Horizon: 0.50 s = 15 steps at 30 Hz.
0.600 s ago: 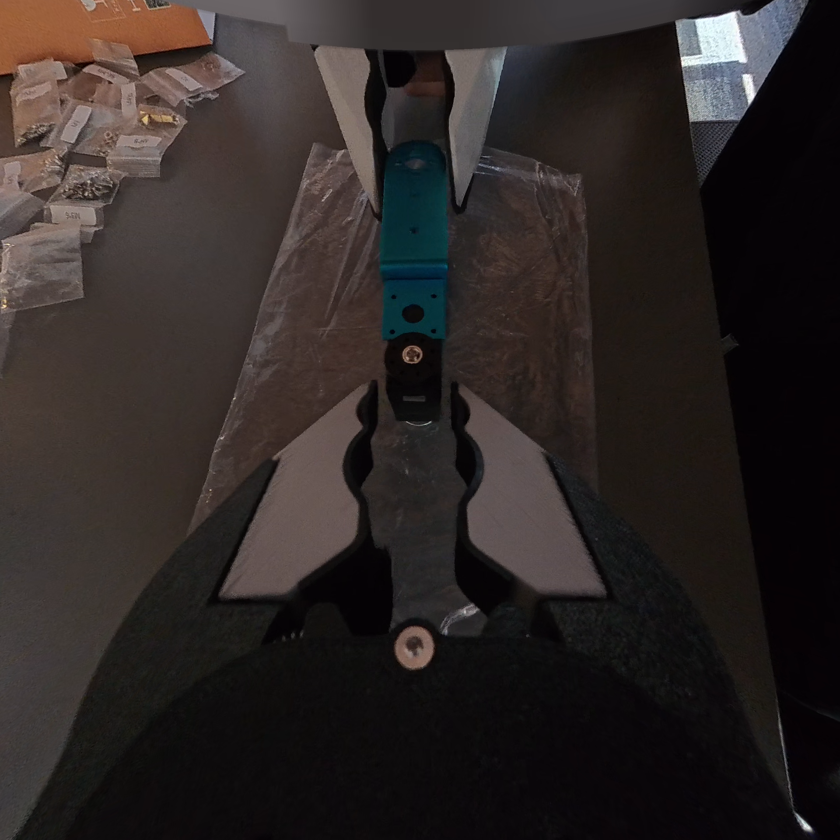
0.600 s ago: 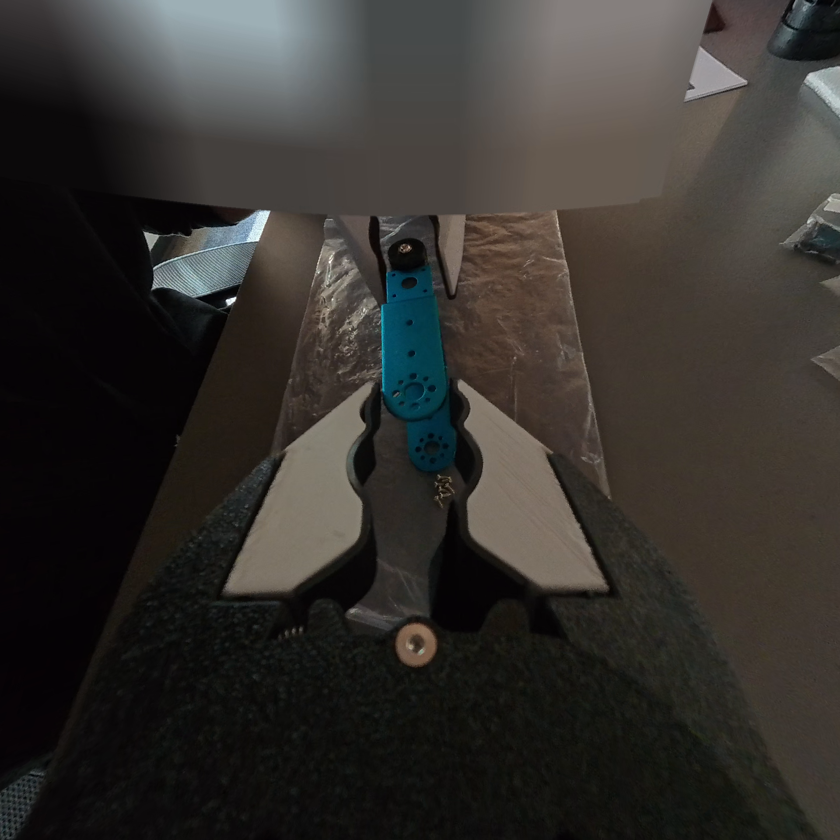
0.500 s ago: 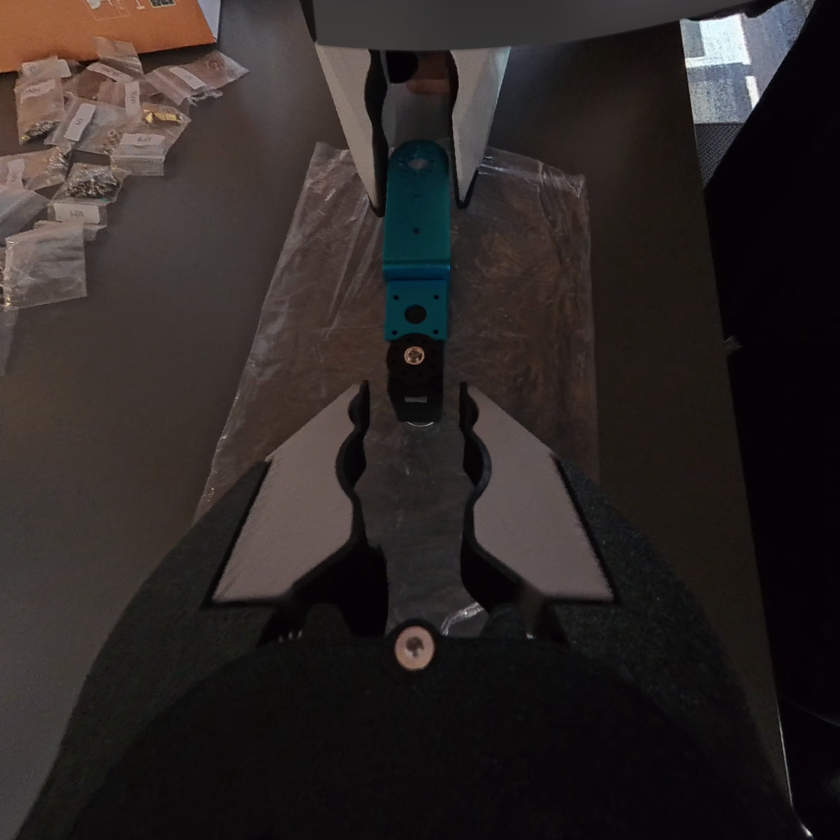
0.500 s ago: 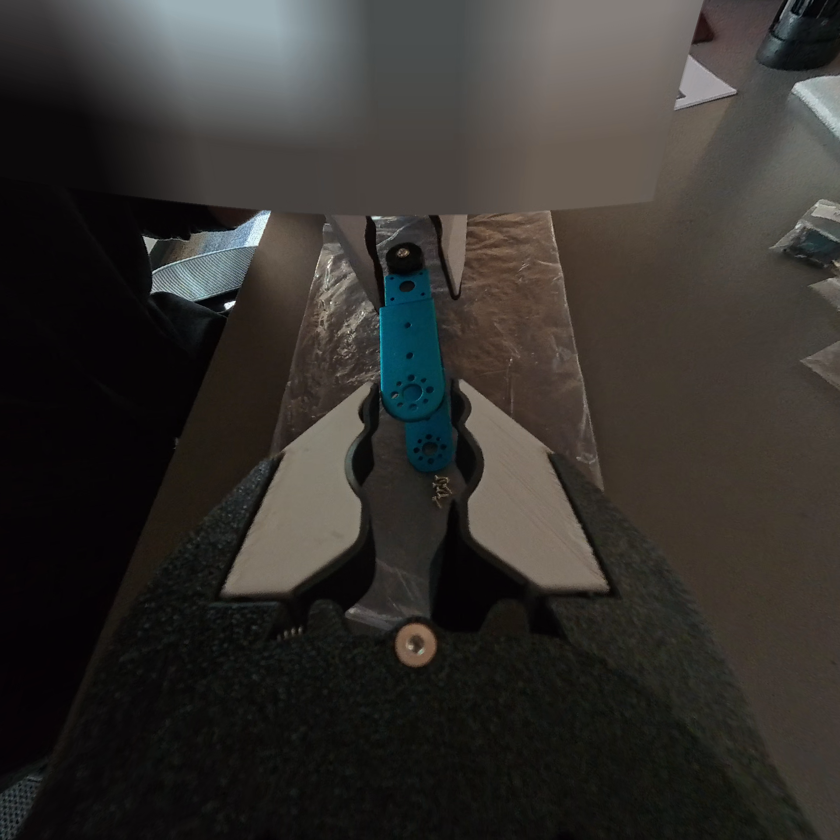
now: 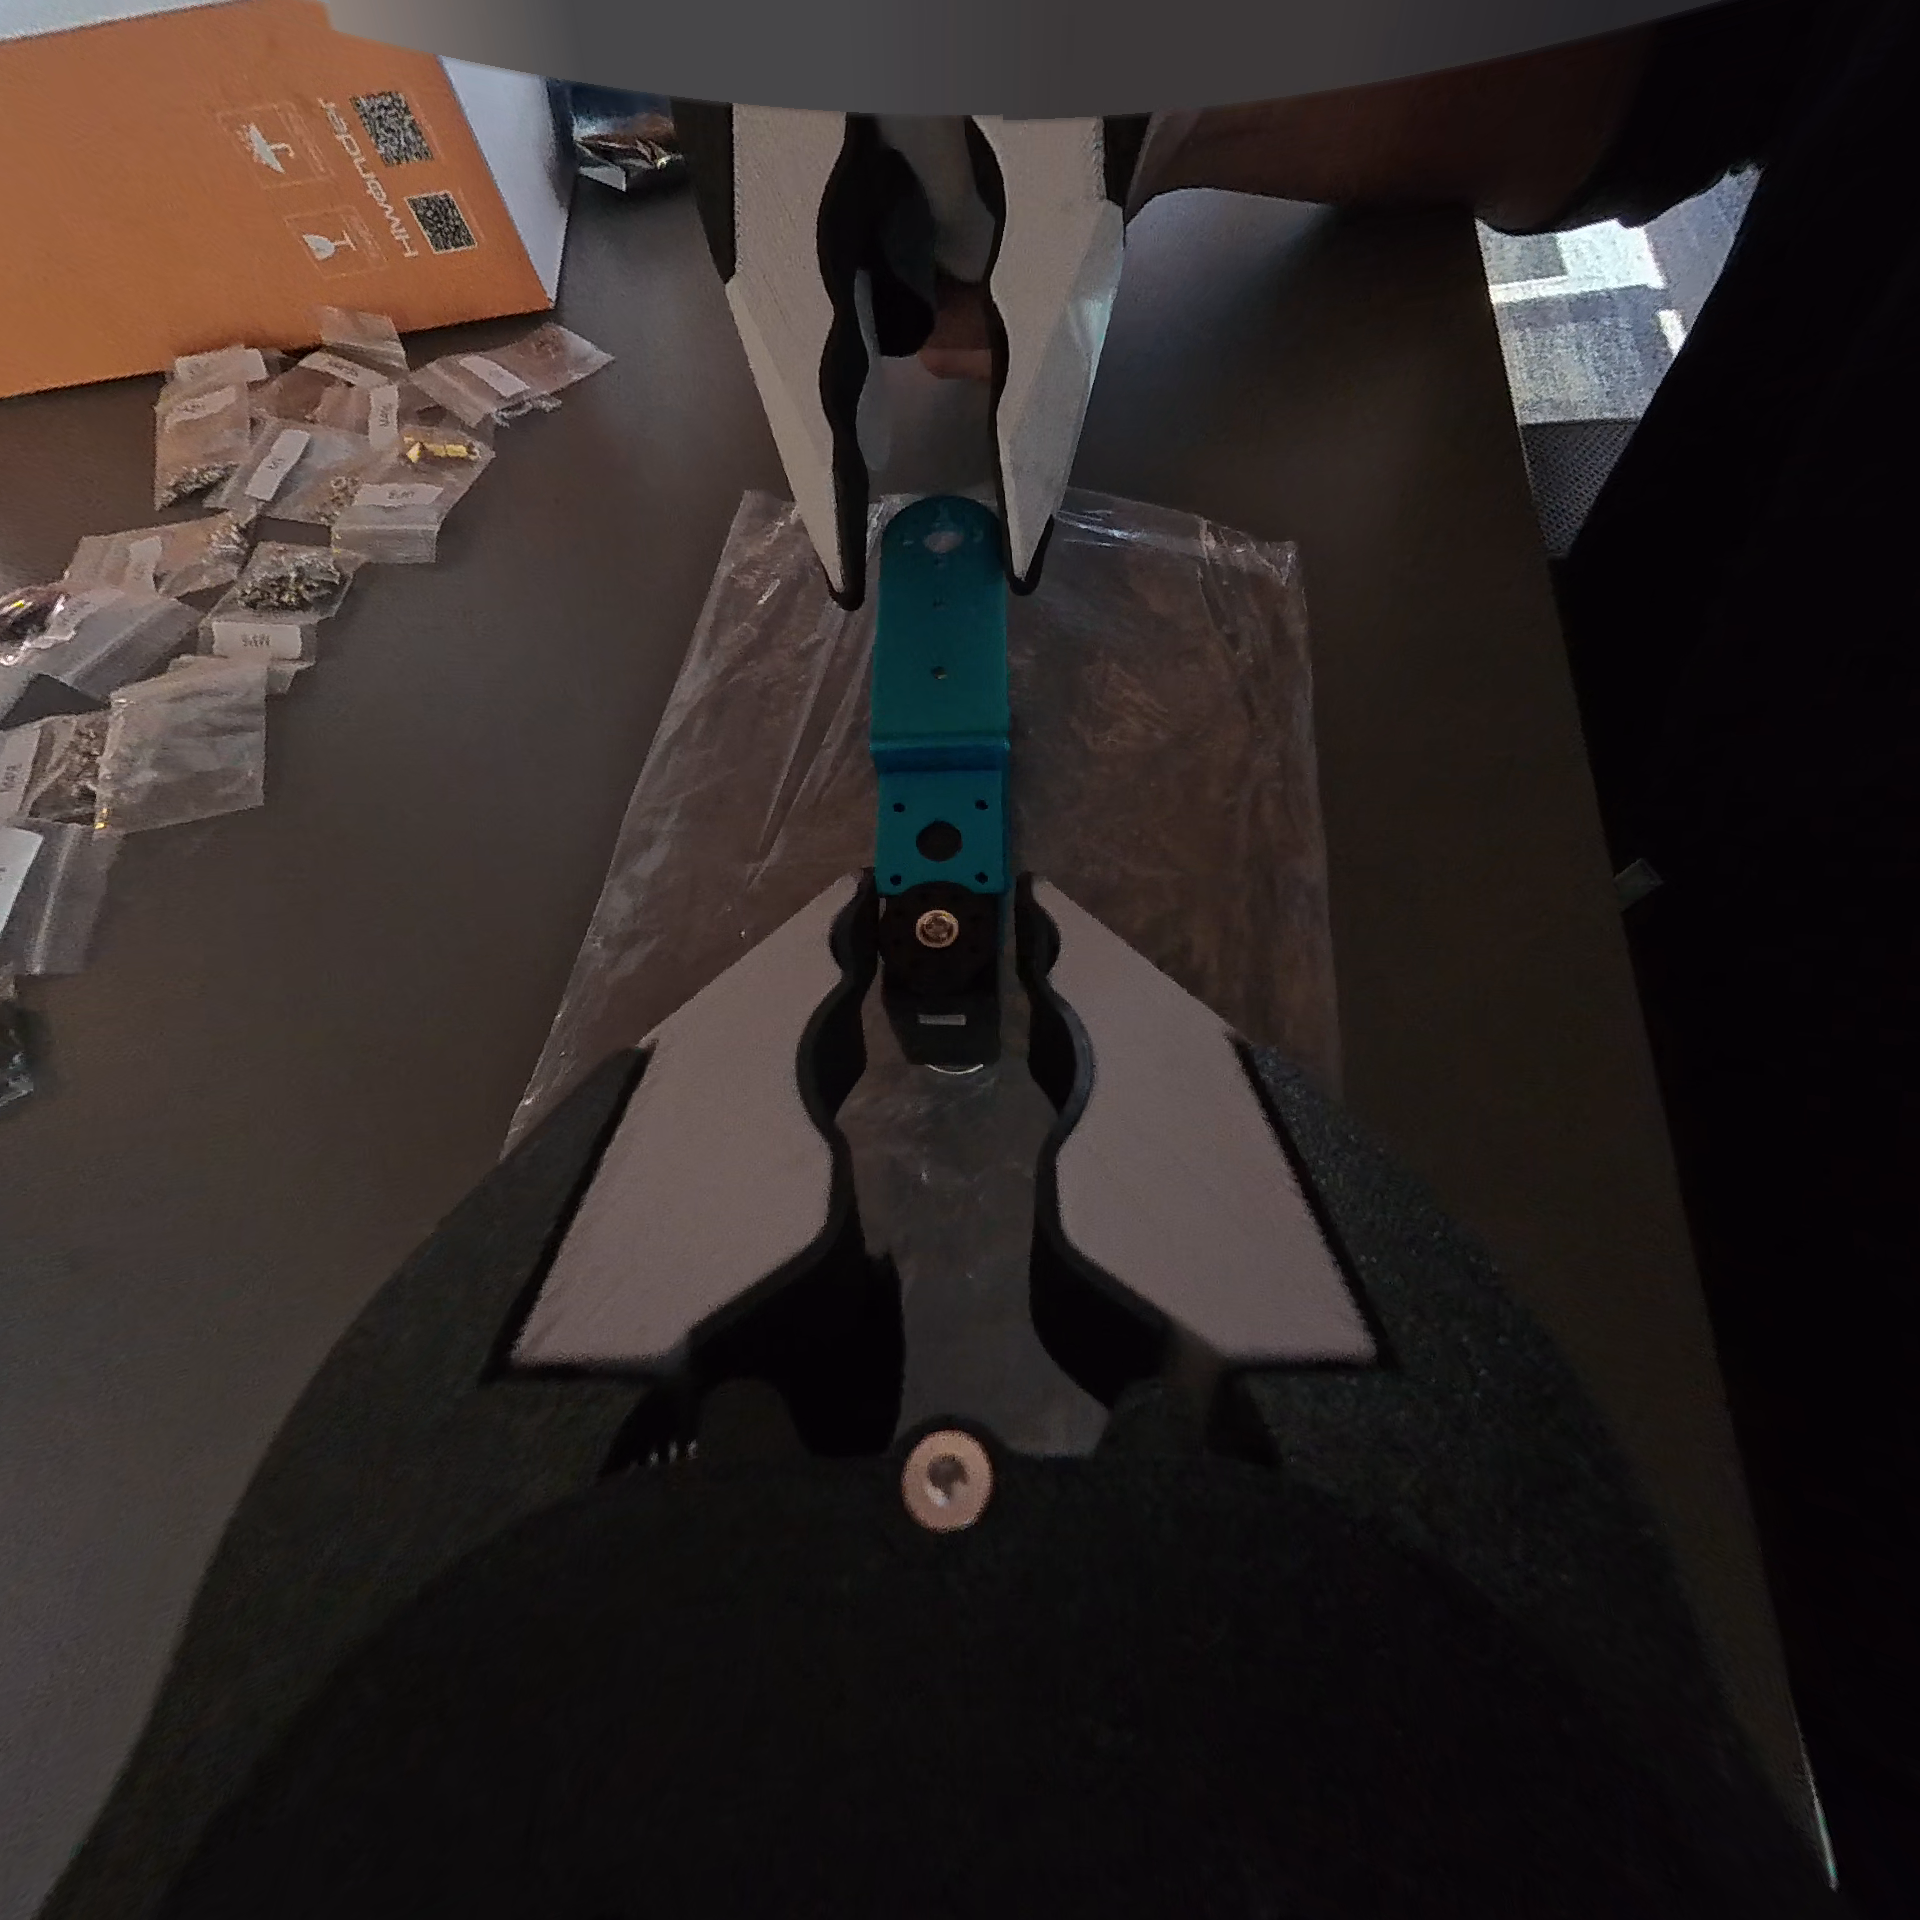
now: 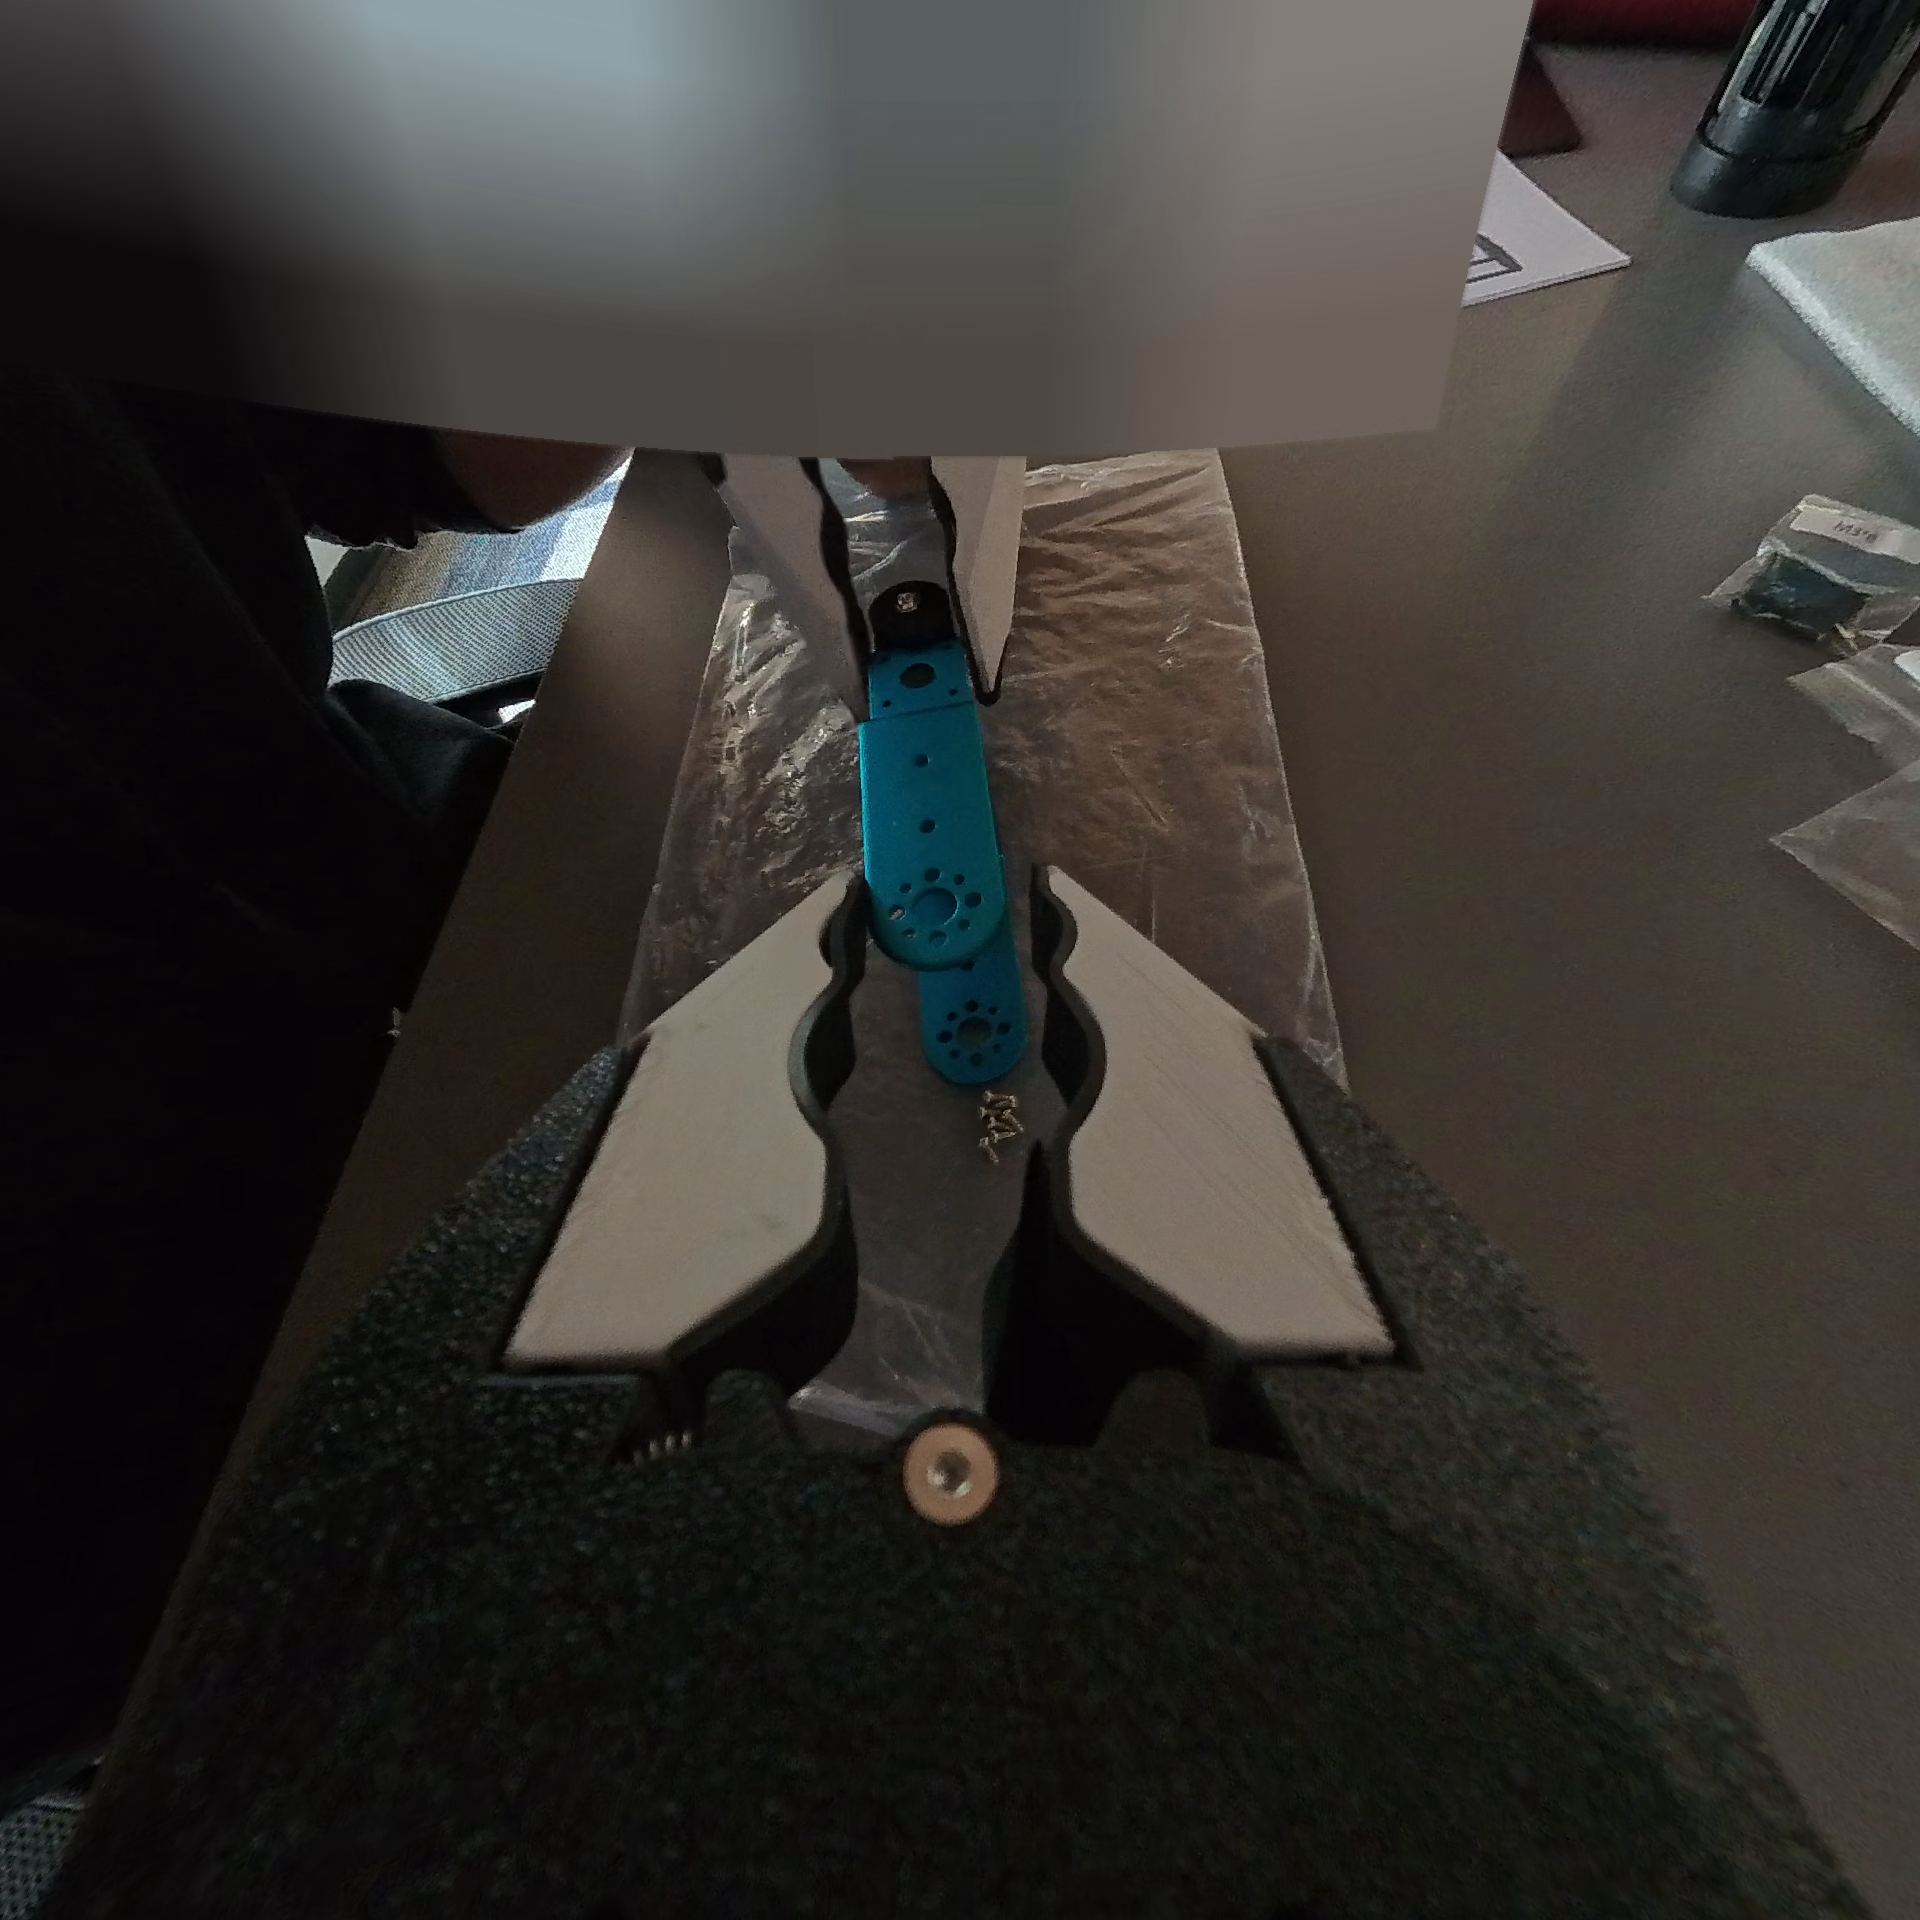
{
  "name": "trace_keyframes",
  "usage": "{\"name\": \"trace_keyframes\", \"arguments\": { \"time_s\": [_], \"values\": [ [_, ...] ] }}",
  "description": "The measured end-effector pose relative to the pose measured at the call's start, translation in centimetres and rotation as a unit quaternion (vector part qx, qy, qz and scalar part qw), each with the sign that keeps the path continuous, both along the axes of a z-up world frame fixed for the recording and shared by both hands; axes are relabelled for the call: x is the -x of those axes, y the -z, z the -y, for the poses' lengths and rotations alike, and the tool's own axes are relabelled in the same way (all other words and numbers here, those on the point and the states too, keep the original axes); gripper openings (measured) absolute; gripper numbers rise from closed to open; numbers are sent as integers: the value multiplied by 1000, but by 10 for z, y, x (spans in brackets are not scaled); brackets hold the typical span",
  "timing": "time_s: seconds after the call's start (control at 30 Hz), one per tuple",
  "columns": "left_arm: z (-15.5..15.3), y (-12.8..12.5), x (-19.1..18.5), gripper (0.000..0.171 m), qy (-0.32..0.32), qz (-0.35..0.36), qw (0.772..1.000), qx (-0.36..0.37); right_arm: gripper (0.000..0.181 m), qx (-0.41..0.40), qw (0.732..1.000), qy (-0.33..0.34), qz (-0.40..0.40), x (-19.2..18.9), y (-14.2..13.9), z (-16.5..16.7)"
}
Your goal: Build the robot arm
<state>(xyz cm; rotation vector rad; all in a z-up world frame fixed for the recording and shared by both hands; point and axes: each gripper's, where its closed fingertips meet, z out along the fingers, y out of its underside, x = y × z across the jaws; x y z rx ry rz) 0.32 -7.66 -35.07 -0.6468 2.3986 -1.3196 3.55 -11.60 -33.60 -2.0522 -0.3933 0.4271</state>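
Observation:
A blue metal bracket (image 5: 940, 665) with a black round part (image 5: 940, 966) at one end lies along a clear plastic bag (image 5: 1164, 748) on a dark table. My left gripper (image 5: 938, 883) is narrowly open, its tips on either side of the black part and the bracket's base plate. My right gripper (image 6: 948, 883) faces it and is shut on the bracket's (image 6: 925, 790) rounded far end. A second blue arm (image 6: 971, 1029) and a few tiny screws (image 6: 1000, 1132) lie between the right fingers. Each gripper shows in the other's view: right (image 5: 935, 592), left (image 6: 914, 665).
An orange box (image 5: 208, 208) and several small bags of hardware (image 5: 260, 540) lie at the left of the left wrist view. More bags (image 6: 1839, 582), a white sheet (image 6: 1538, 239), white foam (image 6: 1849, 301) and a black cylinder (image 6: 1787, 104) are at the right of the right wrist view. The table edge (image 6: 499, 810) runs close by. The grippers' ends are close to 6 centimetres from one another. The black cylinder (image 6: 1787, 104) is about equally far from each gripper, around 40 centimetres.
My left gripper opened slightly, then moved forward and narrowed, so the black part now sits between its tips. The right gripper kept its width and its place on the bracket.

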Motion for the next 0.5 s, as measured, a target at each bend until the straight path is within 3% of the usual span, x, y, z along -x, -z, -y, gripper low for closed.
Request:
{"name": "trace_keyframes", "arguments": {
  "time_s": [0.5],
  "values": [
    [0, 0, 0, 22, 2, 2, 1000, -1, 31, 3, 1000, -1, -3, 1, 1, 1]
  ]
}}
